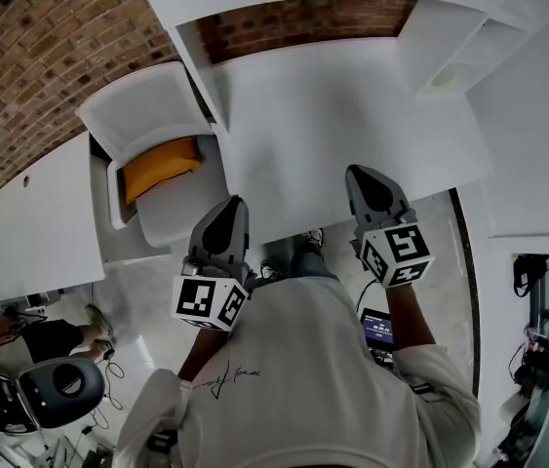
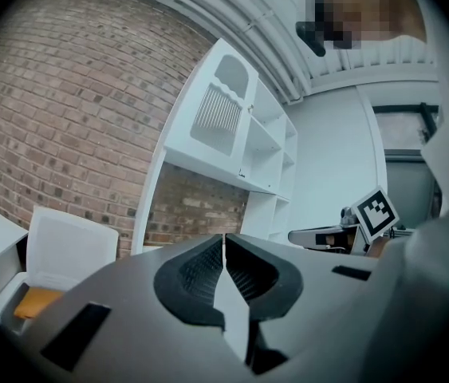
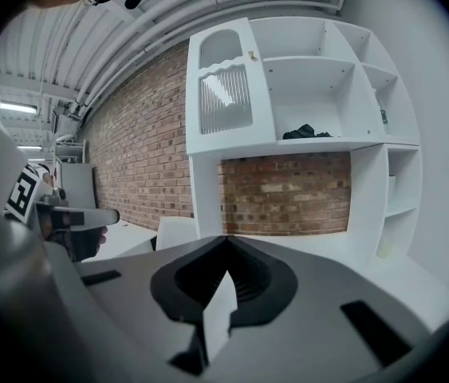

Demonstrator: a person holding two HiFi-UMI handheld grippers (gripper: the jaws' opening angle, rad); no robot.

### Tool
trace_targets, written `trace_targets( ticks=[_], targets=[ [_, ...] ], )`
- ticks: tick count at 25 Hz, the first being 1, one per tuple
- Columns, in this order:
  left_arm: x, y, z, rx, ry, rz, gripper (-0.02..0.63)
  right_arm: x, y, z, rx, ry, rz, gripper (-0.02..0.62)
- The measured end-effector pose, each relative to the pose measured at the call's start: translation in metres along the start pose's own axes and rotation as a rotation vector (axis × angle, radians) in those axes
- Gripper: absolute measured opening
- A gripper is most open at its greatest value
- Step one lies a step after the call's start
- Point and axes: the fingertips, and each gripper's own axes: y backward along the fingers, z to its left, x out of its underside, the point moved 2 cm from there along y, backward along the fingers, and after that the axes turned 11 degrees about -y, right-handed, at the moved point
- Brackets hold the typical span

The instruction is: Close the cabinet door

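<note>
- Head view cuts the cabinet (image 3: 205, 190) off at 12 o'clock, so the door barely shows there; only the two gripper views show it.
- Can't tell if the door (image 3: 224, 94) is flush or a crack ajar; the wide-angle lens bends its edges.
- Dark lump (image 3: 304, 132) on the open shelf at the door's 3 o'clock; too small to say what it is.
- Door is white, with a slatted panel below and an arched panel on top. A small knob (image 3: 250, 55) sits near its upper right edge.
- It fills the cabinet's top-left bay, at 12 o'clock in both gripper views, high above the desk (image 1: 352, 115).
- Long axis upright; its face looks out into the room, toward me. Brick wall (image 3: 144, 142) runs off at its 9 o'clock.
- Left claw (image 2: 224, 246): jaws pressed together, nothing between them, in the air well short of the door.
- Right claw (image 3: 226, 246): jaws together too, empty, also well apart from the door.
- Both claws are over the desk's near edge in the head view, left at 7 o'clock, right at 5.
- White chair (image 1: 142, 110) with an orange cushion (image 1: 162, 167) at 9 o'clock of the desk.
</note>
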Motion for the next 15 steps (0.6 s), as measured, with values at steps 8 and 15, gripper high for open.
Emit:
trace_targets(
  ticks=[8, 15],
  targets=[
    [0.004, 0.022, 0.012, -0.016, -0.007, -0.001, 0.021, 0.024, 0.009, 0.03, -0.028, -0.014, 0.071, 0.025],
    [0.006, 0.038, 0.023, -0.041, -0.006, -0.006, 0.021, 0.028, 0.017, 0.036, -0.012, 0.03, 0.089, 0.023]
  ],
)
